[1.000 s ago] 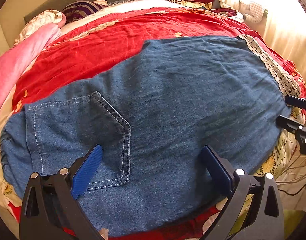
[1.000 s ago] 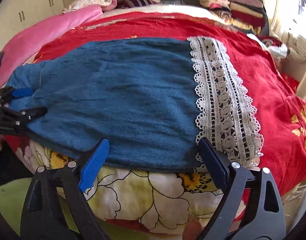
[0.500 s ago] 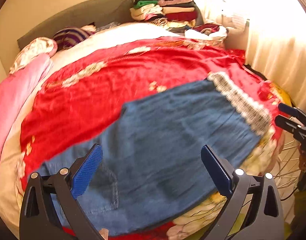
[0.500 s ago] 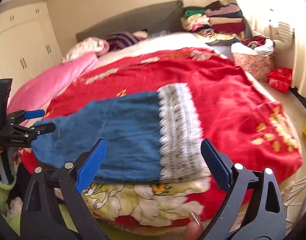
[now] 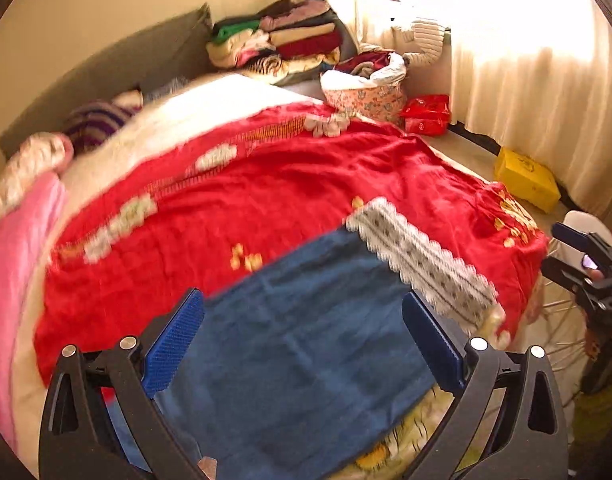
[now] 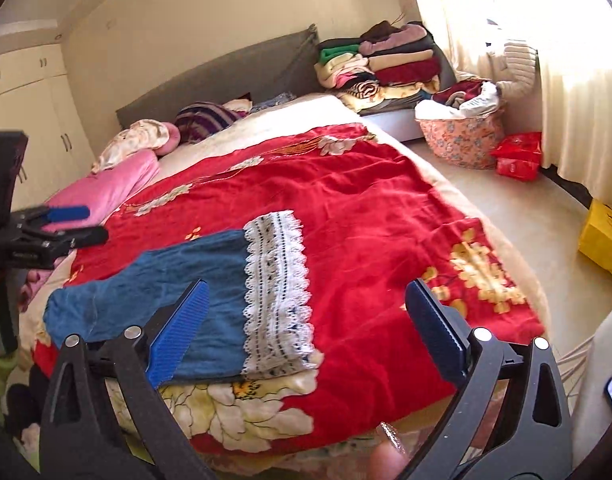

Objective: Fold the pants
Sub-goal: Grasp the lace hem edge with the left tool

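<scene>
Now both tongs are up and back from the pants (image 6: 194,292) — a sec ago they sat right over the denim, w/ the left tongs (image 5: 304,346) above the back pocket and the right tongs (image 6: 306,322) at the lace hem. Left tongs stand wide, nothing between the pads. Right tongs have just been opening further and are wide too, empty. The pants lie folded in a flat blue block near the foot edge of the bed (image 6: 385,216), on the red blanket (image 6: 357,200), lace cuff (image 6: 276,280) on the side away from the pillows' pink quilt. Neither tool touches the cloth. Reads as release after a fold — prob. done w/ this pass; either one more fold across the length is left, or the piece is finished. Left view is blurred, so pocket detail can't be read.
</scene>
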Demonstrator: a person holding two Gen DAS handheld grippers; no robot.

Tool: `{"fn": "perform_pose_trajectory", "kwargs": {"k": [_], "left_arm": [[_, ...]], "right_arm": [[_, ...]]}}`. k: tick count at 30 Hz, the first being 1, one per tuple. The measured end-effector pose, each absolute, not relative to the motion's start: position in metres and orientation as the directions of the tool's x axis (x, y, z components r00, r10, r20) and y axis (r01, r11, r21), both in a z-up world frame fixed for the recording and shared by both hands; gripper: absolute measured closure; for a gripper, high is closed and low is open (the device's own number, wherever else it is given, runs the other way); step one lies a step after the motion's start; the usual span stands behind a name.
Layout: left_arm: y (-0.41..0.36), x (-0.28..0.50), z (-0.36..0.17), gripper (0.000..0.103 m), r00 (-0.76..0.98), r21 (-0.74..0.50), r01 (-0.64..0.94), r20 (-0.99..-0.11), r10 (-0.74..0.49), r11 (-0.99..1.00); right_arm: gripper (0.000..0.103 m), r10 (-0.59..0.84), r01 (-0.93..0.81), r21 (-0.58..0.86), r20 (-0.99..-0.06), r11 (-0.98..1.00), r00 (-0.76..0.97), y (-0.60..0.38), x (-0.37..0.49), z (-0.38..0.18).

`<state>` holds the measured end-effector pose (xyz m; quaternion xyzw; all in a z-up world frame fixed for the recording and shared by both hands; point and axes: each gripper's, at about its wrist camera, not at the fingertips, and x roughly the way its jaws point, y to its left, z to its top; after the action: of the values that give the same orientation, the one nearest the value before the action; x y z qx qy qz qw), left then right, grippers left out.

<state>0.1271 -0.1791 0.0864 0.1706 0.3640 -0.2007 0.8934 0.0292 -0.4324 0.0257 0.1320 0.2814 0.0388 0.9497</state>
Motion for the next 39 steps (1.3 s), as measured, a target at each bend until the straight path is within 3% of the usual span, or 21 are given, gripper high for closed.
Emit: {"fn": "perform_pose_trajectory", "kwargs": {"k": [11, 32, 39], "left_arm": [[-0.236, 0.158, 0.088, 0.004, 0.679, 0.225, 0.540, -0.686, -0.262, 0.811], [-0.271, 0.239, -0.001, 0.004, 0.609, 0.255, 0.576, -0.768, -0.200, 0.777], [-0.271, 0.258, -0.025, 0.004, 0.545, 0.202, 0.612, -0.808, -0.224, 0.764]], "right_arm": [[0.010, 0.145, 0.026, 0.304, -0.525, 0.952, 0.839, -0.443, 0.032, 0.015], [0.010, 0.230, 0.006, 0.358, -0.612, 0.934, 0.757, -0.419, 0.067, -0.033], [0.010, 0.257, -0.019, 0.360, -0.628, 0.933, 0.735, -0.407, 0.072, -0.040]]}}
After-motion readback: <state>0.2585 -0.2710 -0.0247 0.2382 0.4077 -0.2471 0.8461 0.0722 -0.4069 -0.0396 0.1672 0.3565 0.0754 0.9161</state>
